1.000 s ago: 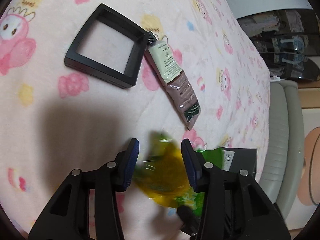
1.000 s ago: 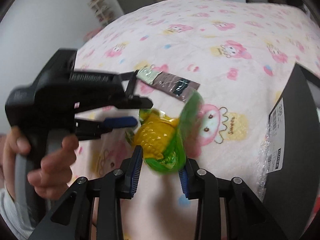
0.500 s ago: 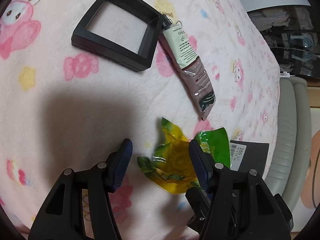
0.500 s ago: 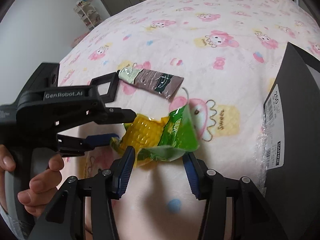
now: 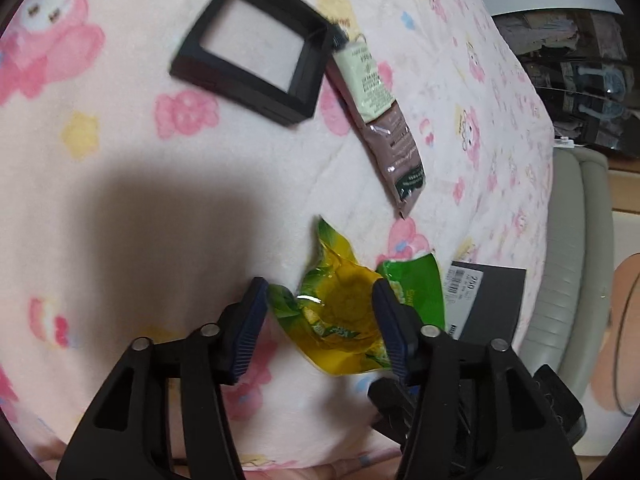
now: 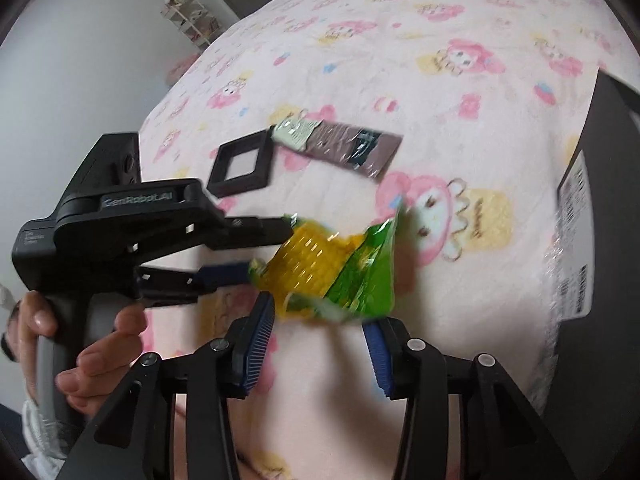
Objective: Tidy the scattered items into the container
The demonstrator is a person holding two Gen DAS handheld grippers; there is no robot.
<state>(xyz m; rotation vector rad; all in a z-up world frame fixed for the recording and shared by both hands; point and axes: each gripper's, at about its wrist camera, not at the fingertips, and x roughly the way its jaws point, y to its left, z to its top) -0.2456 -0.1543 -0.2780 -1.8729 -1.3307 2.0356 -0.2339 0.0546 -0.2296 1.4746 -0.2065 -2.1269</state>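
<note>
The corn packet (image 6: 328, 272) is pinched at its near edge by the right claw (image 6: 320, 344), with the container (image 6: 600, 280) to its right, while the spread left claw (image 5: 318, 312) merely straddles it.

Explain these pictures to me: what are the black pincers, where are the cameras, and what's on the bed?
It's no robot: a person carries two two-finger grippers, each with a fisheye camera. One picture looks along the left gripper, the other along the right gripper, which also shows the hand holding the left one. On the pink blanket lie a black square frame, a brown sachet touching it, and a black box. A corn packet sits between both grippers: the left jaws have just been opening and look loose; the right have just been closing, but blur hides whether they pinch.
</note>
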